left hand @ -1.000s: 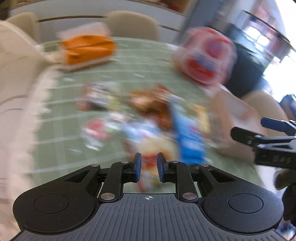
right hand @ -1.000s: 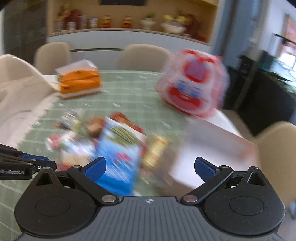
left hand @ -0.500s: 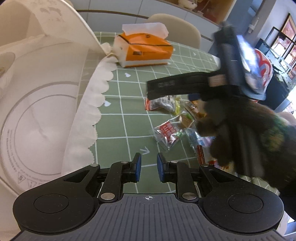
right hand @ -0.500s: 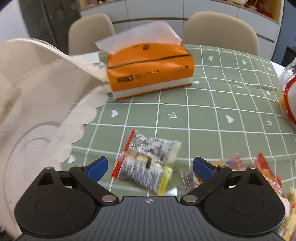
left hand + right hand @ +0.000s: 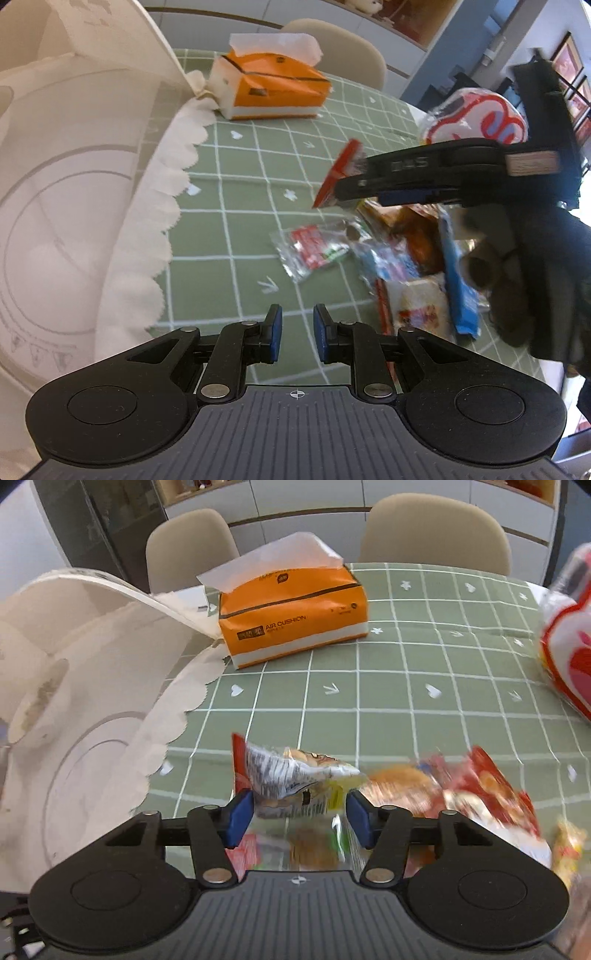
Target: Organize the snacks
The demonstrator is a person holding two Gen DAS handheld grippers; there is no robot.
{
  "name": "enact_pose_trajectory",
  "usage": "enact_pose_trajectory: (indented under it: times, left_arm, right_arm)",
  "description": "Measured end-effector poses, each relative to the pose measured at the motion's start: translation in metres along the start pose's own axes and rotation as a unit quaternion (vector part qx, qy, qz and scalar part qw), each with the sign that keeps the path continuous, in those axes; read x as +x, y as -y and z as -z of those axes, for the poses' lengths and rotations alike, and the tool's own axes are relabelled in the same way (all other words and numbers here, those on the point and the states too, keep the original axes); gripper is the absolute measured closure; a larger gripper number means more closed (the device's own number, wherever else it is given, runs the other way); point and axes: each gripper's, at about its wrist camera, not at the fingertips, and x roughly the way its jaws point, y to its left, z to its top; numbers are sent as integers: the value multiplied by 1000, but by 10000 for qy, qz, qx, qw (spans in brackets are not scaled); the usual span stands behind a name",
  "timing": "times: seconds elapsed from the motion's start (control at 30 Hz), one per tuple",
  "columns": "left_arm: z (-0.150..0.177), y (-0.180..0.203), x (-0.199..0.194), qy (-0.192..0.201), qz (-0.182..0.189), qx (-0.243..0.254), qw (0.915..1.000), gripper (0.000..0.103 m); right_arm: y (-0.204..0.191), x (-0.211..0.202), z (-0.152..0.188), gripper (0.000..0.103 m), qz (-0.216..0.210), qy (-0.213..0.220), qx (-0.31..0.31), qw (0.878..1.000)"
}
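My right gripper (image 5: 299, 821) is shut on a crinkly red, grey and yellow snack packet (image 5: 295, 779) and holds it above the green checked table (image 5: 406, 686). In the left wrist view the same gripper (image 5: 343, 184) shows from the side with the packet's red edge (image 5: 341, 171) sticking out. A pile of snack packets (image 5: 399, 266) lies on the table at the right, also in the right wrist view (image 5: 461, 797). My left gripper (image 5: 297, 334) is nearly closed and empty, low over the table's near edge.
A white scalloped cake box with open lid (image 5: 74, 206) fills the left side; it also shows in the right wrist view (image 5: 85, 720). An orange tissue box (image 5: 291, 620) stands at the back. A red-and-white bag (image 5: 476, 118) sits far right. Beige chairs (image 5: 436, 535) stand behind.
My right gripper has closed on the snack packet that lay on the table and lifted it. The left gripper has stayed narrow and shifted slightly.
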Motion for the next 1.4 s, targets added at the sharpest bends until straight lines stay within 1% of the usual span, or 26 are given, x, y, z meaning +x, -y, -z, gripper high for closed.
enact_pose_trajectory:
  times: [0.03,0.07,0.1,0.13,0.27,0.37,0.47,0.53,0.57,0.6,0.63,0.67,0.7,0.73,0.8,0.83,0.87,0.9,1.0,1.03,1.1,1.13,1.23,1.27,1.33,1.4]
  left_arm:
    - [2,2,-1,-15,14,12,10000,81]
    - [4,5,-2,-32,22,24,10000,81]
    - [7,8,-3,-43,37,34,10000,81]
    - [9,10,-3,-53,58,39,10000,81]
    - [16,24,-3,-92,170,95,9998,81]
    - [20,34,0,-114,212,123,9996,81]
    - [23,40,3,-84,316,161,9993,81]
    - [20,38,4,23,379,211,9991,81]
    - [18,36,4,87,365,251,9990,81]
    - [16,34,5,166,329,348,9987,81]
    - [12,32,5,259,297,574,9976,81]
    - [9,32,6,339,276,908,9949,81]
    - [6,34,7,382,265,1231,9913,81]
    - [2,37,10,388,272,1654,9851,81]
    - [-9,43,17,346,176,2342,9714,81]
    - [-16,47,23,298,75,2572,9659,81]
    - [-27,49,31,237,-31,2686,9629,81]
    - [-38,48,37,175,-90,2625,9647,81]
    - [-72,38,62,-154,45,2071,9782,81]
    - [-81,35,71,-216,114,1939,9807,81]
    - [-91,30,88,-342,149,1892,9812,81]
    - [-92,29,94,-427,210,1910,9804,81]
    - [-90,26,107,-834,651,1961,9749,78]
    - [-87,27,105,-816,695,2093,9720,77]
    - [-77,35,99,-845,628,2441,9640,77]
    - [-63,50,93,-750,370,2948,9519,77]
  right_arm:
    - [2,-12,5,49,-2,65,23,10000]
    - [4,-21,10,54,12,112,40,9999]
    - [7,-32,14,77,7,167,65,9998]
    - [10,-45,20,79,11,228,99,9997]
    - [25,-86,40,79,145,433,125,9989]
    - [37,-103,61,79,229,368,149,9989]
    - [46,-110,85,79,391,241,112,9989]
    - [50,-113,103,77,486,167,140,9986]
    - [51,-115,112,73,478,166,171,9986]
    - [51,-117,121,64,471,185,207,9985]
    - [50,-117,131,58,481,199,248,9983]
    - [49,-118,139,49,482,202,276,9983]
    - [48,-117,147,47,471,200,293,9983]
    - [48,-115,157,46,451,177,291,9984]
    - [48,-111,172,40,468,114,259,9985]
    - [48,-108,178,38,490,94,237,9985]
    - [48,-105,186,37,519,72,201,9984]
    - [49,-102,192,37,543,51,181,9984]
    - [54,-97,205,35,517,66,293,9982]
    - [56,-98,207,35,473,147,333,9982]
    - [60,-99,209,33,385,207,433,9981]
    - [62,-100,209,33,342,230,482,9980]
    - [65,-101,211,30,222,266,540,9979]
    - [67,-102,212,29,184,277,561,9979]
    - [71,-103,213,27,77,319,618,9975]
    - [74,-103,215,21,-67,384,692,9968]
